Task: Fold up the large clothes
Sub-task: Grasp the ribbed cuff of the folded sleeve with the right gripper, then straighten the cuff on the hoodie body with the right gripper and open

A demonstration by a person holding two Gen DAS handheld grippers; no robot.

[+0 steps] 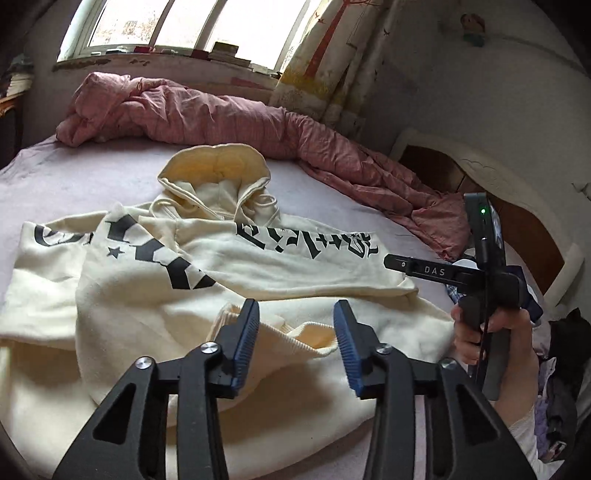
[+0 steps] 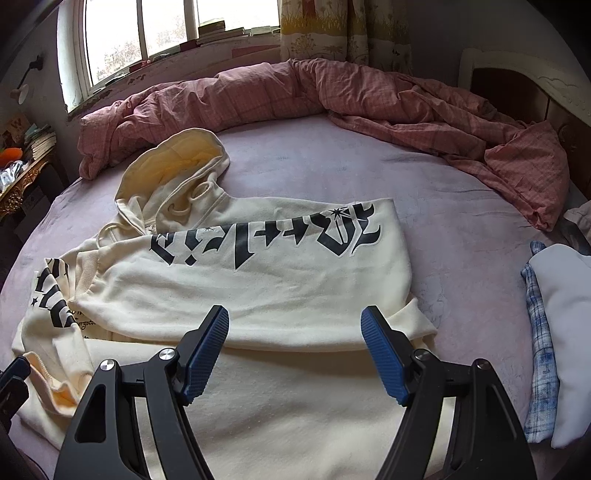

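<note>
The hoodie [image 2: 280,295] lies on the bed [image 2: 332,173], hood [image 2: 173,162] toward the window [image 2: 162,33] and body spread flat toward the cameras. One sleeve [image 2: 266,243], printed with black lettering, is folded across the chest. A second printed sleeve [image 1: 147,251] lies folded over the garment on its other side.

Left gripper [image 1: 295,325]: the jaws stand partly apart with nothing between the blue pads [image 1: 245,343]. It sits just above the near part of the hoodie, directly over a ribbed cuff [image 1: 295,332] that lies on the body fabric. The pads do not press on the cloth.

Right gripper [image 2: 295,332]: the jaws stand wide apart and hold nothing. It hovers over the lower body of the hoodie, pointing toward the folded sleeve. The cream fabric fills the gap between the fingers but is not gripped. In the left wrist view, the same tool is seen from the side at the hoodie's right edge, held in the person's hand [image 1: 495,339].

Surroundings: a crumpled pink duvet [image 2: 332,96] runs along the far edge of the bed. A stack of folded clothes [image 2: 554,332], including a blue plaid item, lies beside the hoodie, apart from it.
</note>
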